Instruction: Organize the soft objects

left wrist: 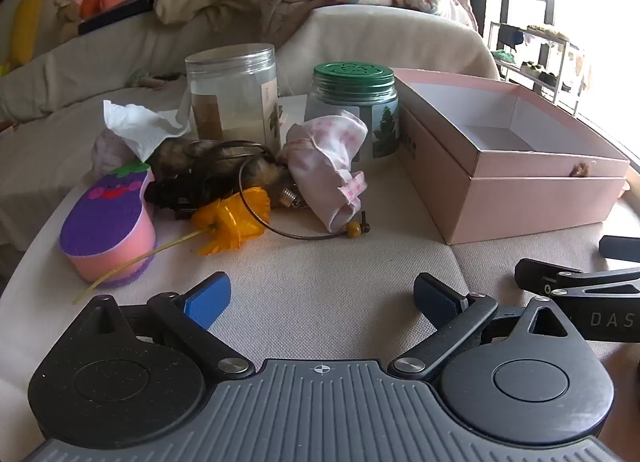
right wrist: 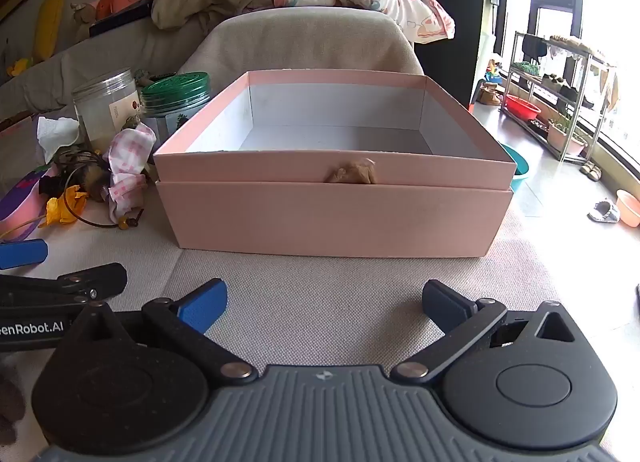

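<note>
Nothing is held at this moment: the left gripper (left wrist: 322,300) and the right gripper (right wrist: 324,302) are both seen with jaws spread wide and empty, poised above the beige fabric surface (left wrist: 320,262) and tilted downward. The step in hand is judged to be the very start of sorting, with no soft item yet collected. The soft things are gathered in a heap to the left of the pink box (right wrist: 332,214): a pink checked cloth (left wrist: 328,158), a purple and pink sponge (left wrist: 106,226), a crumpled white tissue (left wrist: 136,126) and a dark furry item (left wrist: 208,166), tangled with a cord (left wrist: 256,214) and a yellow flower (left wrist: 230,224). Two jars, a clear jar (left wrist: 234,94) and a green-lidded jar (left wrist: 354,102), stand just behind the heap. The box is seen open and bare inside, so it is presumed to be the destination. For the next move, the left gripper would need to be brought forward to the heap and closed on a single soft piece, the cloth being nearest the box, without the cord being dragged along.
</note>
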`<action>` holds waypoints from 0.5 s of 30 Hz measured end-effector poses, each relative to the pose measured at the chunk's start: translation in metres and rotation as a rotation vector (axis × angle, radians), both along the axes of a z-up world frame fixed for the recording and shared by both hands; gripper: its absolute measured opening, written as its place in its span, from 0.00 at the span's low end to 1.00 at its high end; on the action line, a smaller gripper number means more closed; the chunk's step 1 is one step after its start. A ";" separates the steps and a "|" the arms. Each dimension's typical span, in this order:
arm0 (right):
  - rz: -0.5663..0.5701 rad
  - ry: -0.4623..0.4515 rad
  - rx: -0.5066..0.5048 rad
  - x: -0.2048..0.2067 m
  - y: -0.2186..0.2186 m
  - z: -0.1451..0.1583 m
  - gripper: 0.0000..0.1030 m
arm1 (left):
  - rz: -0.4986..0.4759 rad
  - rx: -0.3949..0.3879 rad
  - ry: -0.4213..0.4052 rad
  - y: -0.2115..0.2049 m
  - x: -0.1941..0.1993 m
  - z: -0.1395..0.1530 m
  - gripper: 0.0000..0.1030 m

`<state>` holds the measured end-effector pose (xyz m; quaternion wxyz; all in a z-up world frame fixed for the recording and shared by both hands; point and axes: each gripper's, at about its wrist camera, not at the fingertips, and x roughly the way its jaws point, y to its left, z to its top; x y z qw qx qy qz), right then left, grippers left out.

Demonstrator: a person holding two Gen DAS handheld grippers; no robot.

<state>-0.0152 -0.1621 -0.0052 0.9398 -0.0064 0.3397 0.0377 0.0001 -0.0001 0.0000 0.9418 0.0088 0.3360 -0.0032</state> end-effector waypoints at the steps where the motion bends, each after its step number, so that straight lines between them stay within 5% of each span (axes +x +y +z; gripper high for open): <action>1: 0.000 0.002 -0.001 0.000 0.000 0.000 1.00 | 0.000 -0.005 0.001 0.000 0.000 0.000 0.98; 15: 0.000 -0.004 0.005 0.000 0.000 0.000 1.00 | 0.000 -0.003 -0.004 0.000 0.000 0.000 0.98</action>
